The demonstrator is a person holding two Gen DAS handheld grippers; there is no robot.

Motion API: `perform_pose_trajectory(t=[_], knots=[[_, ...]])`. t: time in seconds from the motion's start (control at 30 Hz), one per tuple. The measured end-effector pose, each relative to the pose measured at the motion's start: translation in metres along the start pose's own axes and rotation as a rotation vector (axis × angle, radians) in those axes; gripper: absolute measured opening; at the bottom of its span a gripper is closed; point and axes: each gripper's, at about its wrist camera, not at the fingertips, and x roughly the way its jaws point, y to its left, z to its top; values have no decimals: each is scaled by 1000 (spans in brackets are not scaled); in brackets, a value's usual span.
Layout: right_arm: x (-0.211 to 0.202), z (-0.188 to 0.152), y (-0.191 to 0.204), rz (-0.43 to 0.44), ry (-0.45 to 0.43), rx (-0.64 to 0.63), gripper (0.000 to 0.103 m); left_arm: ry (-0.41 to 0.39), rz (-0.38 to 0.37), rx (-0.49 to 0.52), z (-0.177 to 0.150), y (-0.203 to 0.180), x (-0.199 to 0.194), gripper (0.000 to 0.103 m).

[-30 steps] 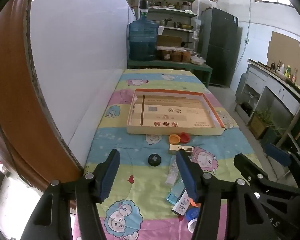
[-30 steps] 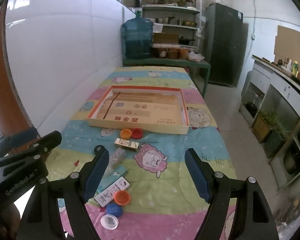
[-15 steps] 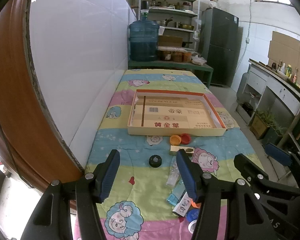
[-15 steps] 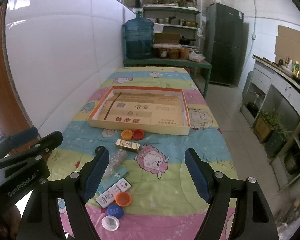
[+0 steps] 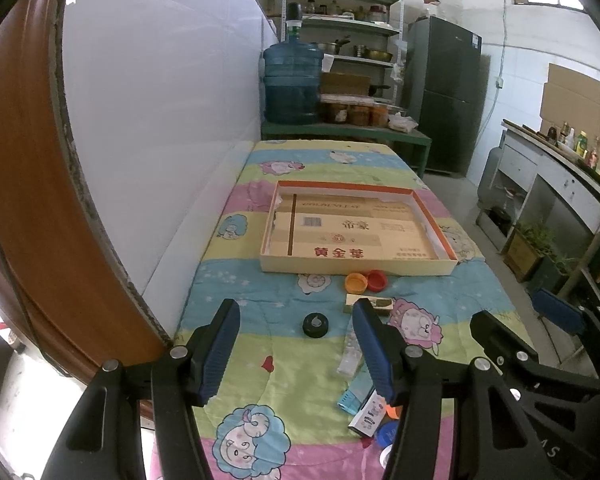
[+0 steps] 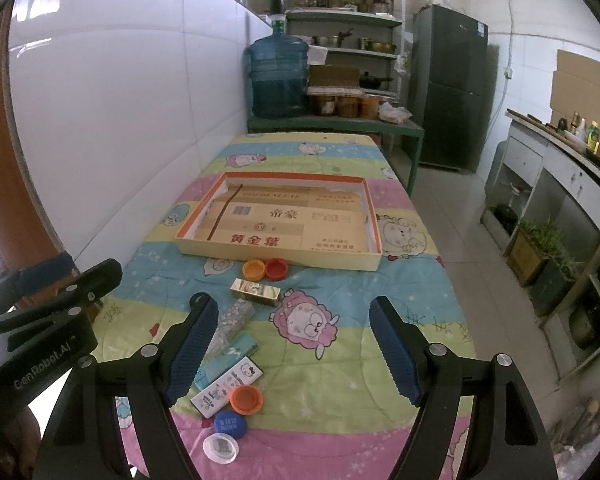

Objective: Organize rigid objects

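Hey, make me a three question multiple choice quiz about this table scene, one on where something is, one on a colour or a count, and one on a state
1. Where does the shiny gold rectangular box lie?
A. inside the tray
B. on the blanket in front of the tray
C. on the green shelf

2. How many round bottle caps sit side by side just before the shallow cardboard tray?
A. two
B. four
C. none

3. What state is the right gripper in?
A. shut on a cap
B. shut on the gold box
C. open, holding nothing

Answers:
1 B, the gold box rests on the cartoon sheep blanket, nearer than the tray's front wall.
2 A, one orange cap and one red cap sit there.
3 C, its blue-padded jaws stand wide apart with only blanket between them.
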Motion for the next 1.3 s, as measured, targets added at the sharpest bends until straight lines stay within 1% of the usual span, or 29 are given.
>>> perform_pose_trajectory(t=[0.47, 1.0, 1.3], knots=[[7, 3, 6, 2, 8, -1, 79, 2, 3, 2, -2, -1, 0, 59], [16, -2, 4, 11, 19, 3, 79, 12, 1, 3, -5, 0, 8, 59], [16, -1, 4, 10, 20, 4, 79, 11, 1, 1, -2, 0, 6, 59]])
